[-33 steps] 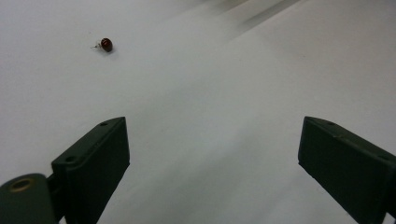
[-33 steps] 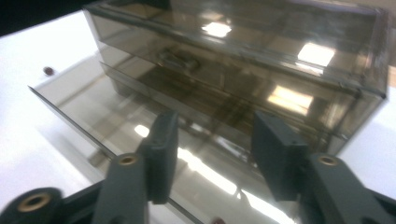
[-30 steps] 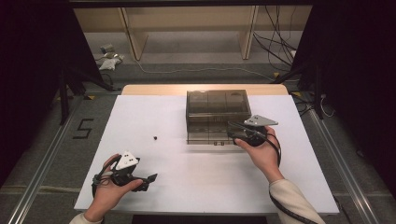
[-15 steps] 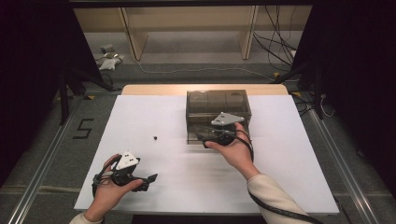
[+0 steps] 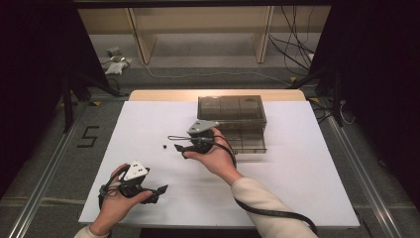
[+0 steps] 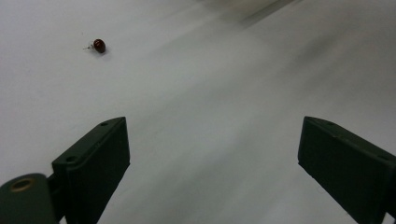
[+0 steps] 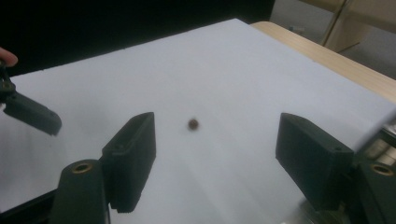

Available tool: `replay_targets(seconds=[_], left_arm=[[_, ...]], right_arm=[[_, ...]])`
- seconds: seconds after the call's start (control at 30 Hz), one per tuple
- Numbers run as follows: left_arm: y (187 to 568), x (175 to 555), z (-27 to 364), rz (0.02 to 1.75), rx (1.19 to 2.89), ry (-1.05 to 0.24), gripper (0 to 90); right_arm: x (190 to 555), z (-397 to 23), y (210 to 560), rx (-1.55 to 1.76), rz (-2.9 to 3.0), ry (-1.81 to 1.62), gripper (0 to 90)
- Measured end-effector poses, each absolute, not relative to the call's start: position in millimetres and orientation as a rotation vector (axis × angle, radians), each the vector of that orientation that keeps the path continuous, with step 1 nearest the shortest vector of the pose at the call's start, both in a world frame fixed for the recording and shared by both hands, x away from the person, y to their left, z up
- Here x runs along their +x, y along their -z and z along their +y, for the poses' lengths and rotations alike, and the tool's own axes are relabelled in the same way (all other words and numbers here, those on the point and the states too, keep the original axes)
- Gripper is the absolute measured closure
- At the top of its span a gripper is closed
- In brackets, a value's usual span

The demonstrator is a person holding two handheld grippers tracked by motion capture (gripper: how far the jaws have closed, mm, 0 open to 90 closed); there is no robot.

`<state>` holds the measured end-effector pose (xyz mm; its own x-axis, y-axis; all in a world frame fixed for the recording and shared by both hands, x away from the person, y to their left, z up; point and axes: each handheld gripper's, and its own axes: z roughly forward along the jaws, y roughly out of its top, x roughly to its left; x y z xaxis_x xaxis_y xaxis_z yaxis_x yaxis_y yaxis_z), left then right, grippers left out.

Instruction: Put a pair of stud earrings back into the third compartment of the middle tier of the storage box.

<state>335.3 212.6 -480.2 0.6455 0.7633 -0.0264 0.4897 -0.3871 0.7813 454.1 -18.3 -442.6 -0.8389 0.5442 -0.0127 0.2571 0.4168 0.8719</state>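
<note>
A small dark red bead (image 5: pixel 164 146) lies on the white counter (image 5: pixel 297 173), left of middle and clear of everything else. In the left gripper view the bead (image 6: pixel 99 45) has a tiny pale stub at one side and sits far up and to the left of the fingers. In the right gripper view it (image 7: pixel 193 123) is blurred, lying on the counter ahead of the gap between the two fingers.

The right gripper (image 5: pixel 179 148) is nearest to the bead, just to its right in the high view, aimed toward it with the person's right hand (image 5: pixel 215 157) behind. Its fingers (image 7: pixel 133 156) stand wide apart, having just been opening, and nothing is between them; the bead is beyond their tips, not touched.

The left gripper (image 5: pixel 159 191) hangs near the counter's near edge, well apart from the bead, held in the left hand (image 5: pixel 116 201). Its fingers (image 6: pixel 95 163) are also spread wide over bare counter, gripping nothing.

Behind the right hand a smoky translucent box (image 5: pixel 233 111) with compartments stands on the counter, its lower drawer (image 5: pixel 245 141) pulled out toward the person.
</note>
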Motion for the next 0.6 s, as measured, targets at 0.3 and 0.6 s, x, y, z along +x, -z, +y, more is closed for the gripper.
replay_targets(seconds=[0.3,0.6], left_arm=[[480.1,335.1,212.5,0.966,2.057,-0.435,9.1],[480.1,334.8,212.4,0.964,2.065,-0.428,9.1]], right_arm=[[462.7,29.8,450.1,0.668,2.446,-1.35,30.4],[472.2,58.8,458.6,0.668,2.484,-1.285,32.6]])
